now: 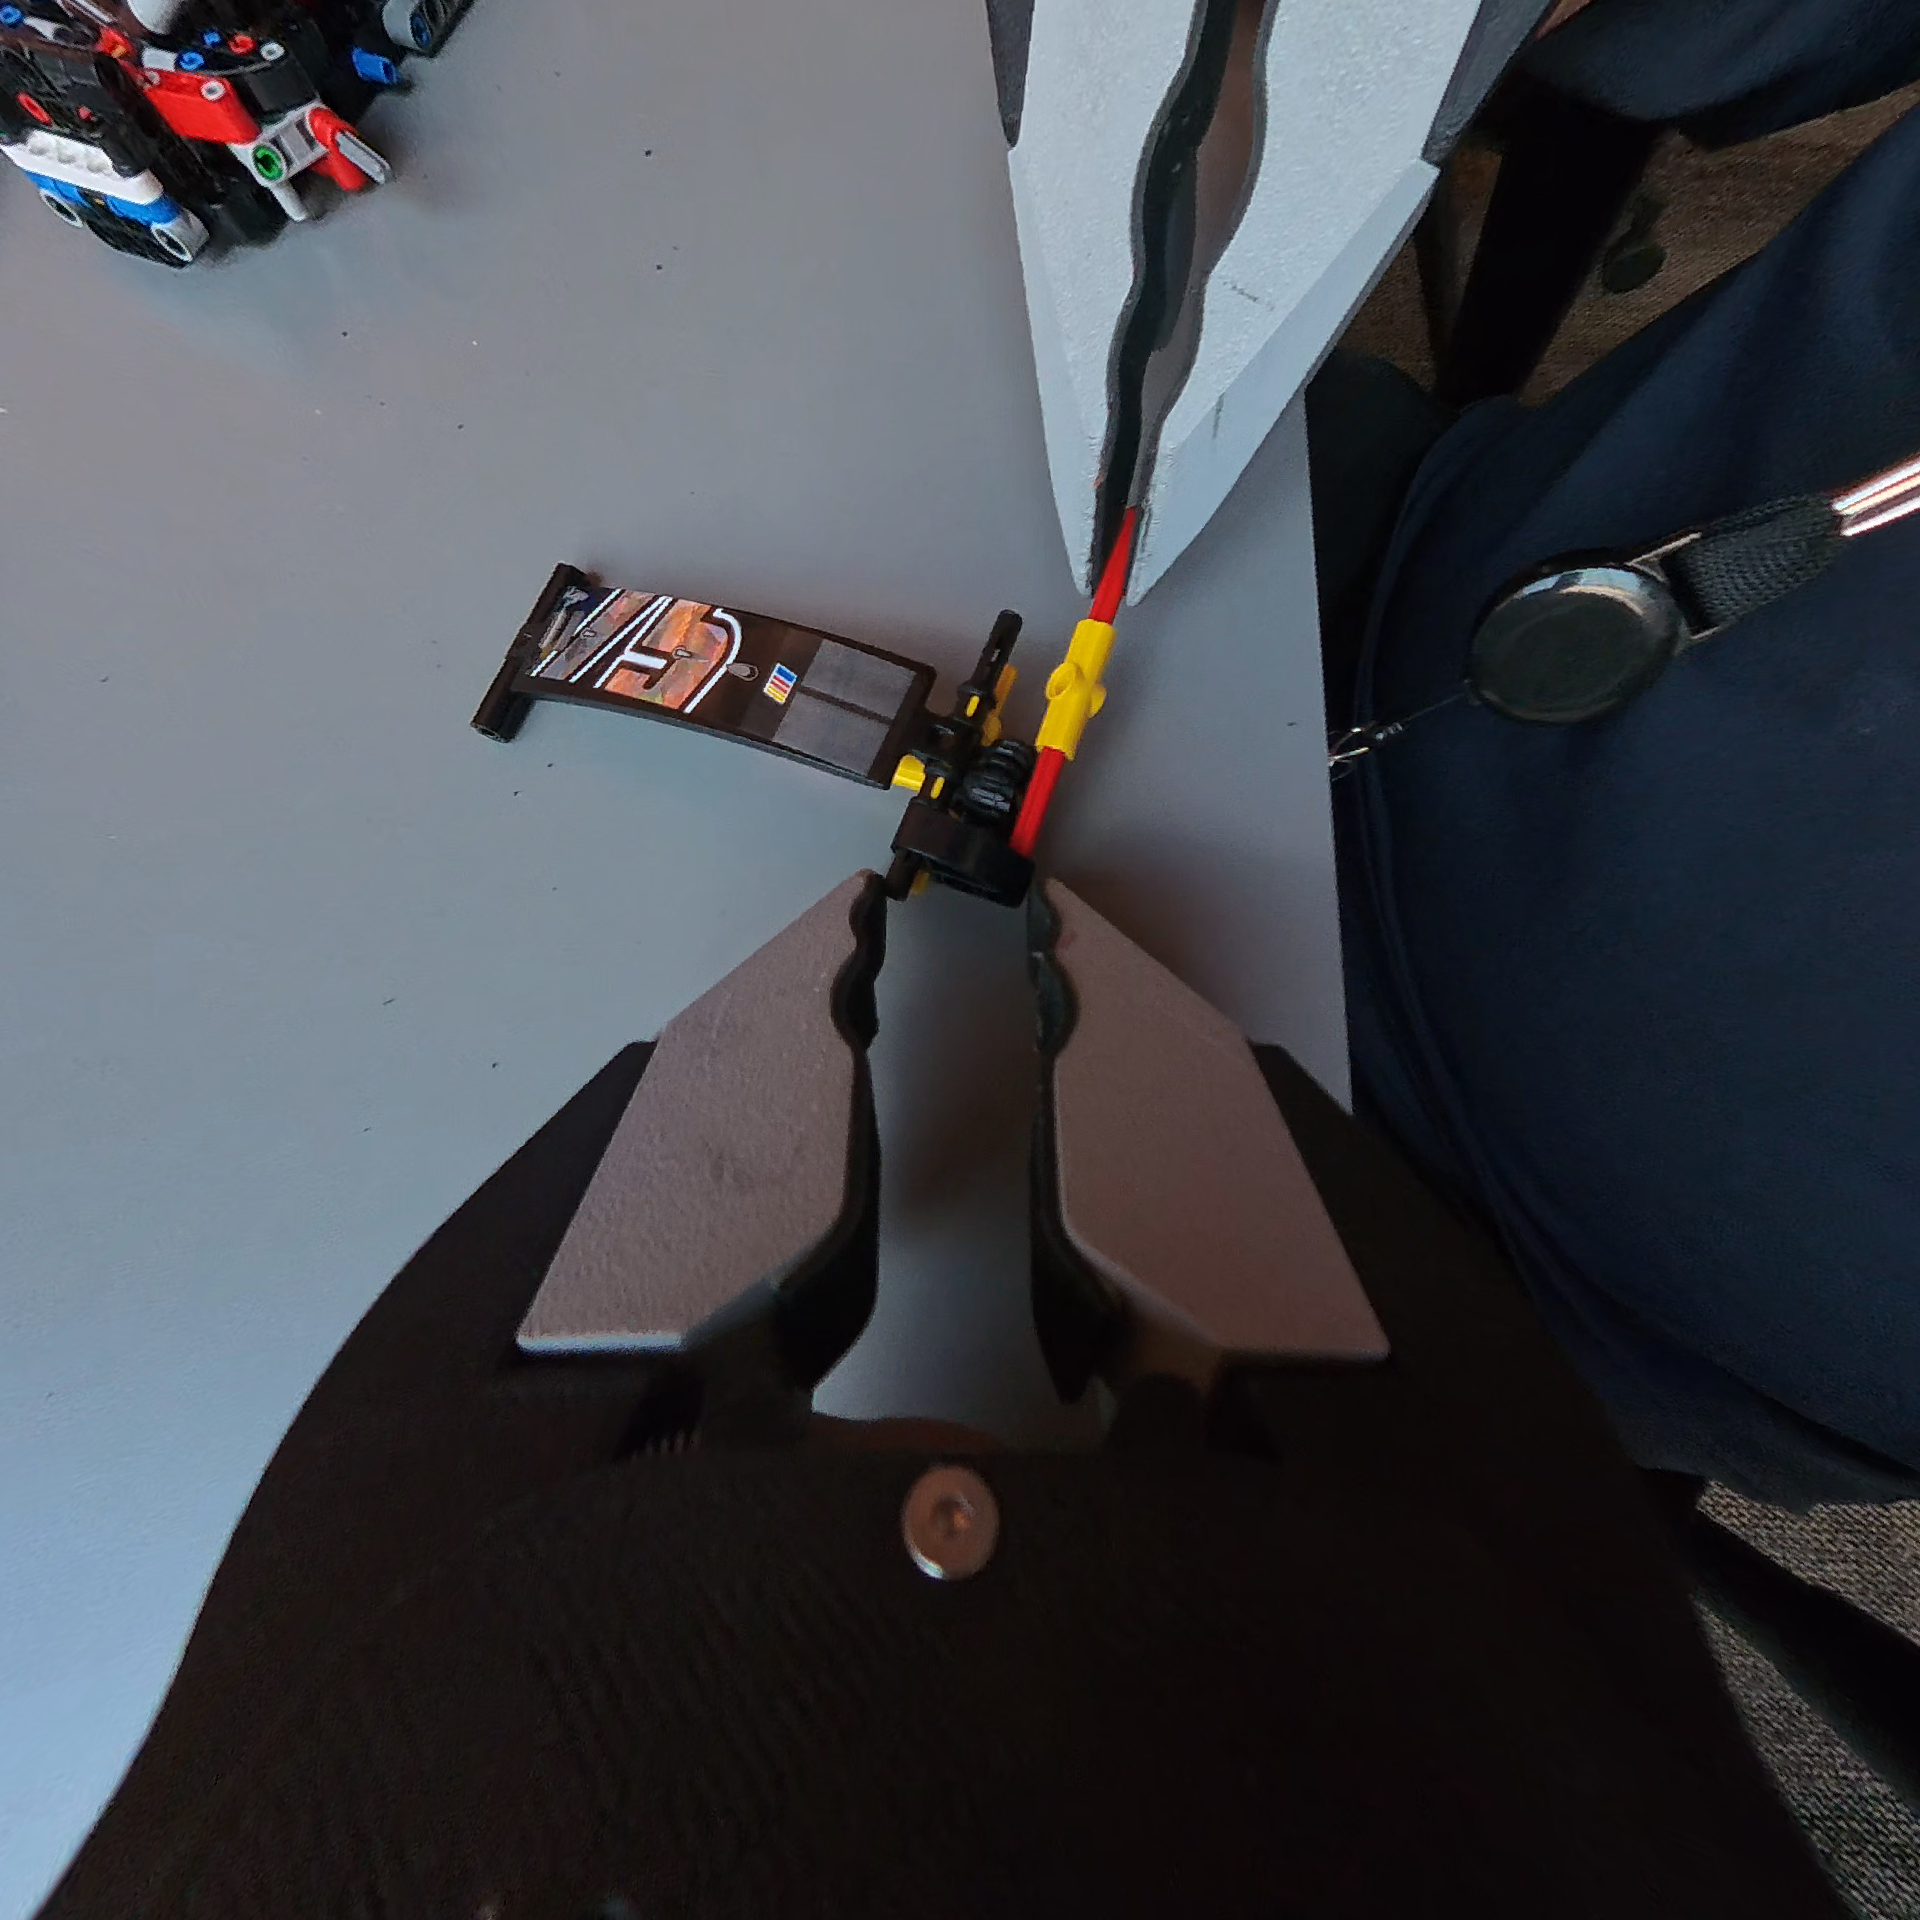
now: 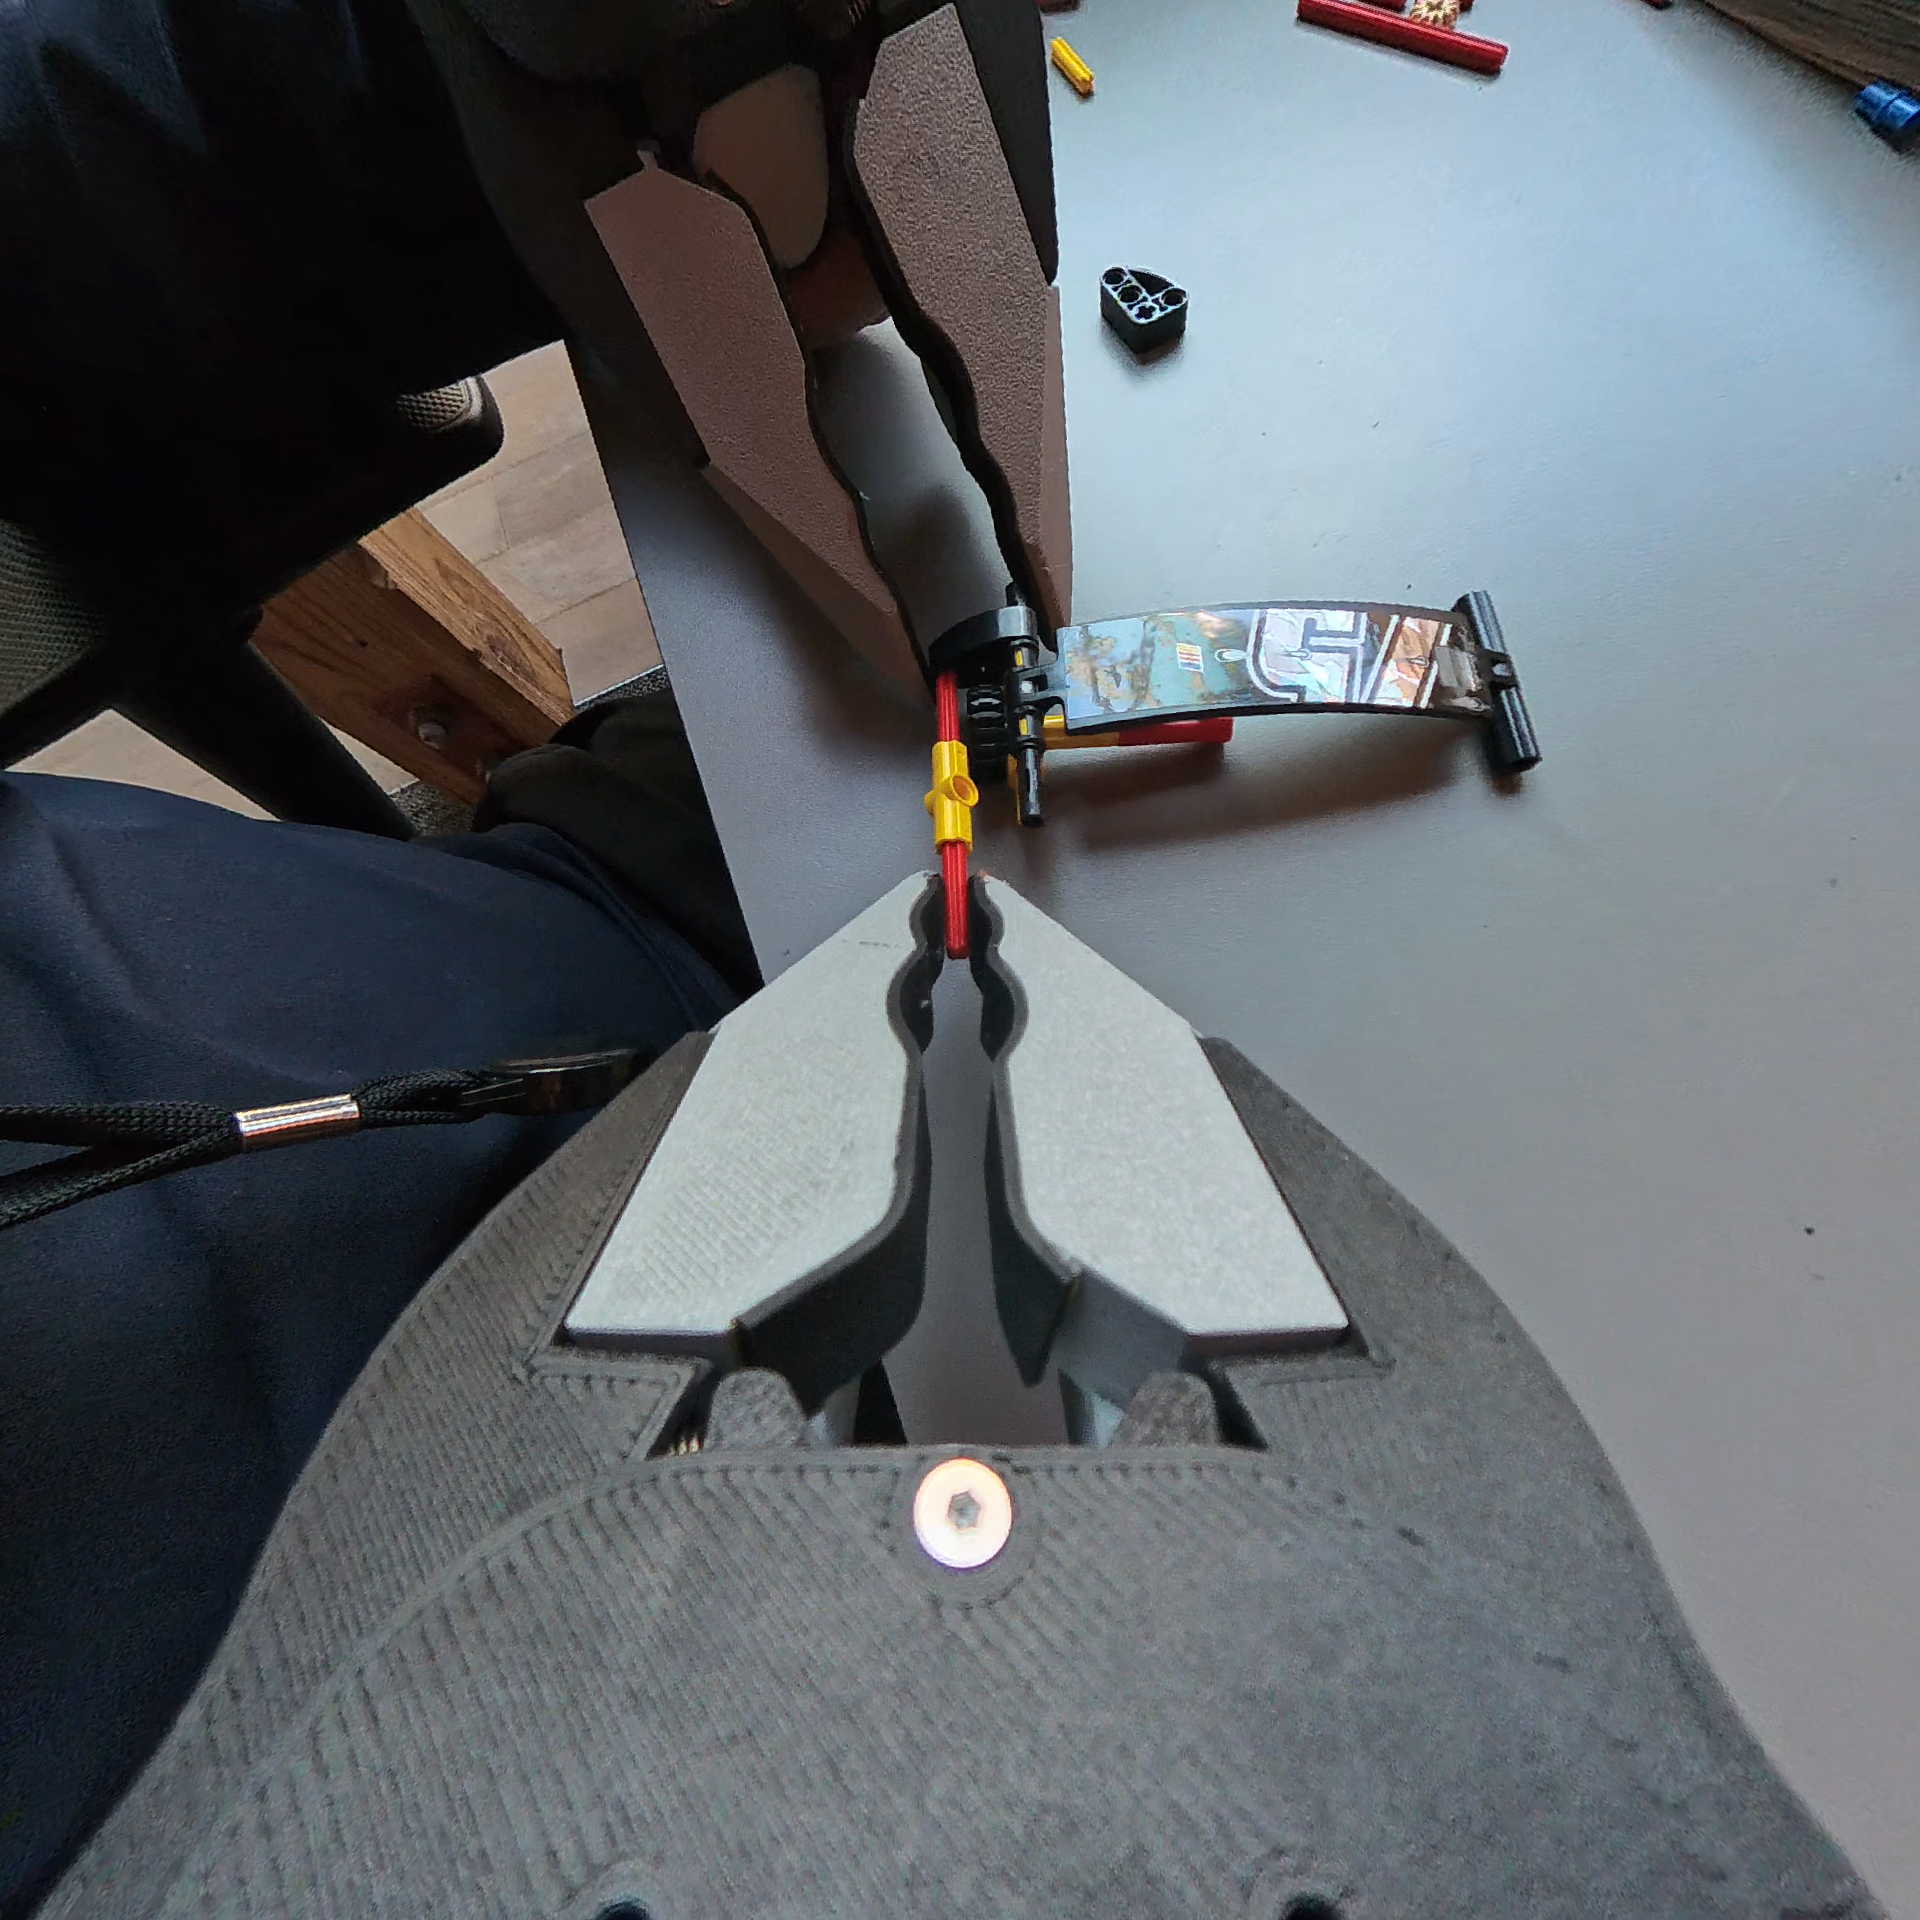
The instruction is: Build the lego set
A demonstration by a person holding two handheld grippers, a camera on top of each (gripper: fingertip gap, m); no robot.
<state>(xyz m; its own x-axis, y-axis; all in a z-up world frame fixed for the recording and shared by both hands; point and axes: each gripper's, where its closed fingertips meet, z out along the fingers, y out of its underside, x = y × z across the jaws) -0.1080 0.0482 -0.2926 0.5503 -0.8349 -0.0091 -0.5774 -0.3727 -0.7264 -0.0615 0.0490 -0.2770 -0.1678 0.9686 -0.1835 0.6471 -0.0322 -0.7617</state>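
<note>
1. Closest to me in the right wrist view, my right gripper (image 2: pixel 957 914) is pinched nearly shut on the tip of a thin red rod (image 2: pixel 948 717). Both pads press on it, so the rod stays put and cannot slide.

2. In the left wrist view, my left gripper (image 1: pixel 956 894) is partly closed, its fingertips squeezing a black block (image 1: pixel 961 852) at the near end of the toy piece. The block fills the space between the tips. I think this holds the piece steady from the other end.

3. Just past the tips, a yellow connector (image 1: pixel 1075 691) sits on the red rod, near the middle of the frame. A small black gear (image 1: pixel 992 779) sits right beside the rod.

4. Next comes a long black curved panel (image 1: pixel 717 670) with shiny stickers. It lies on the grey table (image 1: pixel 520 416), joined to the black block, and stretches toward the left of the frame.

5. The piece lies close to the table's edge, beside a person in dark blue clothes (image 1: pixel 1662 935).

6. Farther off, a loose black piece (image 2: pixel 1143 301) rests in the upper middle of the right wrist view.

7. Farthest away, at the upper left of the left wrist view, is a red, black and blue toy build (image 1: pixel 177 125).
</note>
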